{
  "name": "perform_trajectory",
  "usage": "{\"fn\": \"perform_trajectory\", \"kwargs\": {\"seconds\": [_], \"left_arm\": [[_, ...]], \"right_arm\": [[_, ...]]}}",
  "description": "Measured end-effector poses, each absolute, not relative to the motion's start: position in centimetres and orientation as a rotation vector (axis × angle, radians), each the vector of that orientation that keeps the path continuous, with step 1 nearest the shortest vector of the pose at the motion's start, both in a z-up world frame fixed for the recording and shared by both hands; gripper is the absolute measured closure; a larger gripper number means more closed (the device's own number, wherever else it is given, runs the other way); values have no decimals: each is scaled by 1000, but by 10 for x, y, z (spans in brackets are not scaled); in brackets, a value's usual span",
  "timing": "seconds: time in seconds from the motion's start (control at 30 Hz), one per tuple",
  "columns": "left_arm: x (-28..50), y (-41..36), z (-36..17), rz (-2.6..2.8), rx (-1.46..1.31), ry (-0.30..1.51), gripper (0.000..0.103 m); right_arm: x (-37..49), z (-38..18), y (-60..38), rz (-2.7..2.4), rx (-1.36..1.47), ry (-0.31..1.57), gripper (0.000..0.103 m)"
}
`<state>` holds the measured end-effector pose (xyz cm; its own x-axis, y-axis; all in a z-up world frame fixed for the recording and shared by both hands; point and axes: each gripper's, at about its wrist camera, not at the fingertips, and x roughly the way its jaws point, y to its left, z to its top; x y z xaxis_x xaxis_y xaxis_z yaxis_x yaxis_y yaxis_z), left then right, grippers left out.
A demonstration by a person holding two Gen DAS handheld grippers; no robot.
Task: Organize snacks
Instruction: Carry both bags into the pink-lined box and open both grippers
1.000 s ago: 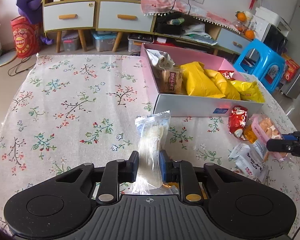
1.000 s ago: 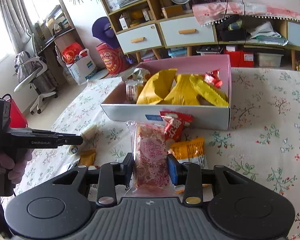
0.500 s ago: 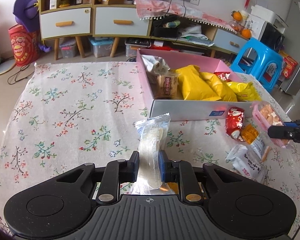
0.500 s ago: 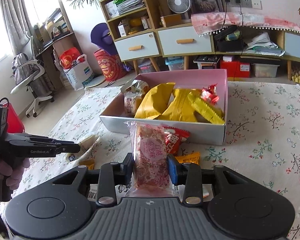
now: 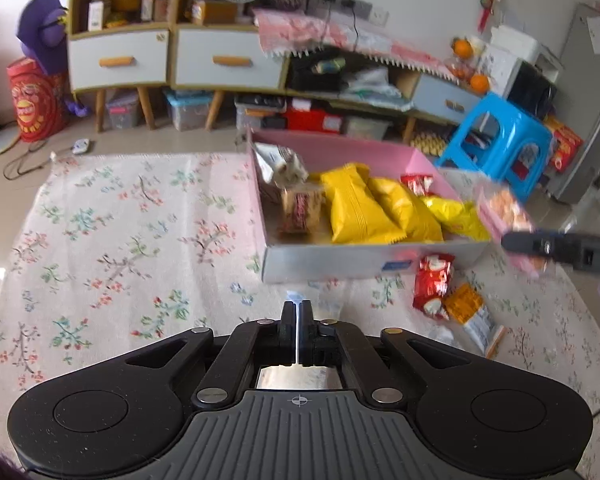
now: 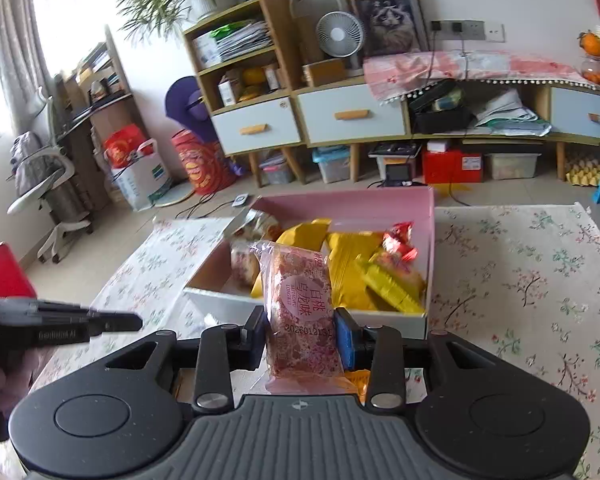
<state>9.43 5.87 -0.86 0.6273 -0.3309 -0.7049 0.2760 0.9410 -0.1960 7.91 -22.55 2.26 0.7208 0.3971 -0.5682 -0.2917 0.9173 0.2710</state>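
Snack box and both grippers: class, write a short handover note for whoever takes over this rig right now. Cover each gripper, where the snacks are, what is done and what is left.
Left gripper: shut, with no packet showing ahead of its jaws. Whether it pinches any wrapper is unclear.
Right gripper: shut on a pink packet, held up in front of the box, not yet inside.
Done: yellow bags and a few other snacks lie in the box.
Left: drop the pink packet in, then probably fetch the red packet and orange packet lying on the tablecloth beside the box.
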Motion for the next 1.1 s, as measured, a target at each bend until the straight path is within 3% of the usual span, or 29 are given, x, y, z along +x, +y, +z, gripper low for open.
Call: {"fn": "perform_trajectory", "kwargs": {"seconds": [0.1,0.17,0.23,0.43,0.5,0.57,0.67,1.1], "left_arm": [[99,52,-21,-334,-27,862,84],[102,47,-29,-333,-3,886,57],[103,41,-35,-337,22,897,47],[107,29,-49,-309,120,923,48],[108,28,-53,-286,128,943,53],[107,28,-55,-271,130,937,69],[107,28,-53,-266,128,931,84],[106,34,2,-284,24,807,88]], "right_arm": [[84,21,-225,380,179,677,78],[86,18,-221,386,175,697,78],[87,15,-215,393,153,718,78],[84,12,-197,433,87,746,78],[84,12,-195,442,78,749,78],[83,12,-193,448,68,751,78],[82,11,-193,448,61,754,78],[93,24,-205,402,109,714,78]]}}
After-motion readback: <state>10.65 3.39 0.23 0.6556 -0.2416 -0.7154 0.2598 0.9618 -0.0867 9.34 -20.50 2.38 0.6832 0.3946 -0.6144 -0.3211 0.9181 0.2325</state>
